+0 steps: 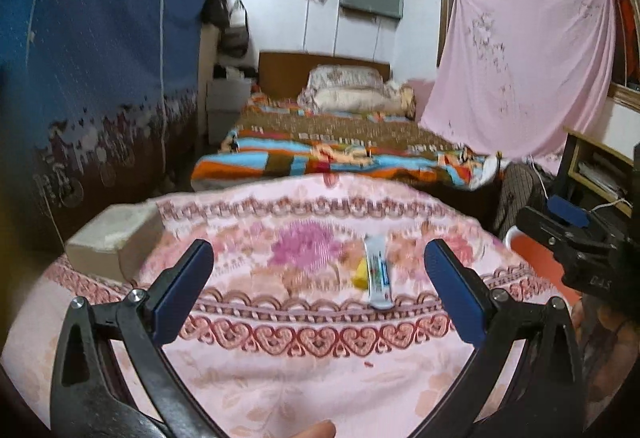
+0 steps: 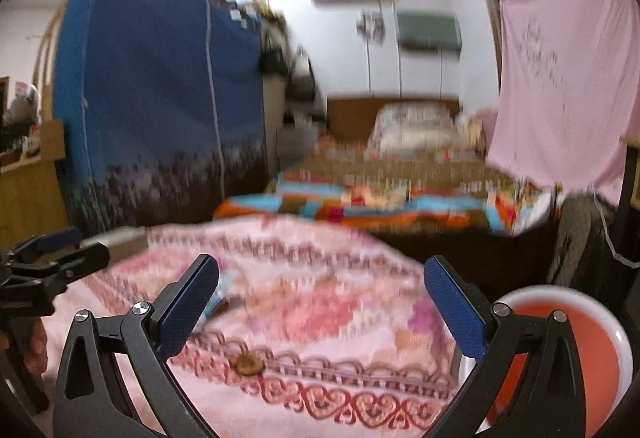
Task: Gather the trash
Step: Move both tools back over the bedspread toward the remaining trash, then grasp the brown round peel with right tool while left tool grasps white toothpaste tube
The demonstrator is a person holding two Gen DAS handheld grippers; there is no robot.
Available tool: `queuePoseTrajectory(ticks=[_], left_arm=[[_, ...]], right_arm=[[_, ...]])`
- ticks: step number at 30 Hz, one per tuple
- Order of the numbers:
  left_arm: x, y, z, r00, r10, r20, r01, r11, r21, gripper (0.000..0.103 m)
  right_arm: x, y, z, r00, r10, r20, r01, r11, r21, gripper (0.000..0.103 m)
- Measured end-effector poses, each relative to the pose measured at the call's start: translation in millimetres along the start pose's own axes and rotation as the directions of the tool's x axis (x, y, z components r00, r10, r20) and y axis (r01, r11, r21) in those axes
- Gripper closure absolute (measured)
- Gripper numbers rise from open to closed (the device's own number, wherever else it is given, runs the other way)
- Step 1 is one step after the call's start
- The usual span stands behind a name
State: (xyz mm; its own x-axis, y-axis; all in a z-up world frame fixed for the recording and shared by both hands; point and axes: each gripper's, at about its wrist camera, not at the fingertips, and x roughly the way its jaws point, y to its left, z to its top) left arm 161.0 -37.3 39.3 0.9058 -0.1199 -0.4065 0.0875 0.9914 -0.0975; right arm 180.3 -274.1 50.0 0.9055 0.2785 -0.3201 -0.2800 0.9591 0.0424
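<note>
Left tool (image 1: 319,272): released, blue pads wide apart, nothing between them, hovering over the bench covered in a pink floral cloth (image 1: 304,322). Off its left finger, near the bench's far-left corner, sits a pale grey rectangular block (image 1: 114,238). Ahead, between the fingers and closer to the right one: a white-and-blue flattened wrapper (image 1: 378,274) lying flat on the cloth, with a small yellow scrap (image 1: 360,274) touching its left edge.

Right of it, past the bench edge, the right tool (image 1: 560,226) shows partly, above an orange bin with a white rim (image 1: 532,252).

Right tool (image 2: 321,302): also released, jaws wide, empty. View is motion-blurred. A blue-white wrapper (image 2: 222,298) sits just behind its left finger; a small round brown piece (image 2: 248,364) lies on the cloth between the fingers, nearer the camera. The bin (image 2: 592,350) is behind the right finger, beside the bench.
</note>
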Motion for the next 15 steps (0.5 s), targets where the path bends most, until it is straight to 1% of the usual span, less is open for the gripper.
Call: queuePoseTrajectory(ticks=[4, 6, 7, 8, 10, 12, 13, 14, 15], left_arm=[[13.6, 0.8, -3.2, 0.996, -0.033, -0.086, 0.033, 0.999, -0.008, 0.012], [18.3, 1.3, -3.9, 0.991, -0.053, -0.121, 0.052, 0.999, -0.012, 0.013], [21.6, 0.8, -4.6, 0.988, -0.062, -0.143, 0.060, 0.998, -0.013, 0.014], [24.1, 0.2, -5.0, 0.985, -0.067, -0.157, 0.066, 0.998, -0.014, 0.017], [29.0, -0.5, -6.2, 0.978, -0.088, -0.189, 0.086, 0.996, -0.018, 0.022], [33.1, 0.1, -7.3, 0.972, -0.100, -0.214, 0.098, 0.995, -0.020, 0.035], [35.3, -0.5, -8.5, 0.967, -0.109, -0.231, 0.107, 0.994, -0.022, 0.038], [37.3, -0.2, -9.4, 0.963, -0.115, -0.243, 0.112, 0.993, -0.024, 0.044], [39.6, 0.1, -9.8, 0.959, -0.120, -0.256, 0.117, 0.993, -0.027, 0.047]], right_arm=[[16.3, -6.0, -6.6, 0.992, 0.021, -0.128, -0.018, 1.000, 0.025, 0.000], [21.3, -5.9, -10.0, 0.984, 0.040, -0.173, -0.036, 0.999, 0.025, 0.003], [24.2, -4.6, -11.9, 0.978, 0.057, -0.199, -0.054, 0.998, 0.022, 0.008], [26.6, -3.4, -13.5, 0.975, 0.063, -0.214, -0.060, 0.998, 0.018, 0.015], [31.6, 0.9, -17.4, 0.963, 0.071, -0.258, -0.074, 0.997, 0.000, 0.024], [35.5, 4.5, -20.8, 0.955, 0.077, -0.288, -0.085, 0.996, -0.016, 0.032], [37.2, 7.2, -22.6, 0.949, 0.082, -0.305, -0.095, 0.995, -0.027, 0.038], [38.6, 9.9, -24.2, 0.944, 0.088, -0.318, -0.105, 0.994, -0.038, 0.043], [40.0, 11.6, -25.4, 0.941, 0.094, -0.327, -0.114, 0.992, -0.045, 0.045]])
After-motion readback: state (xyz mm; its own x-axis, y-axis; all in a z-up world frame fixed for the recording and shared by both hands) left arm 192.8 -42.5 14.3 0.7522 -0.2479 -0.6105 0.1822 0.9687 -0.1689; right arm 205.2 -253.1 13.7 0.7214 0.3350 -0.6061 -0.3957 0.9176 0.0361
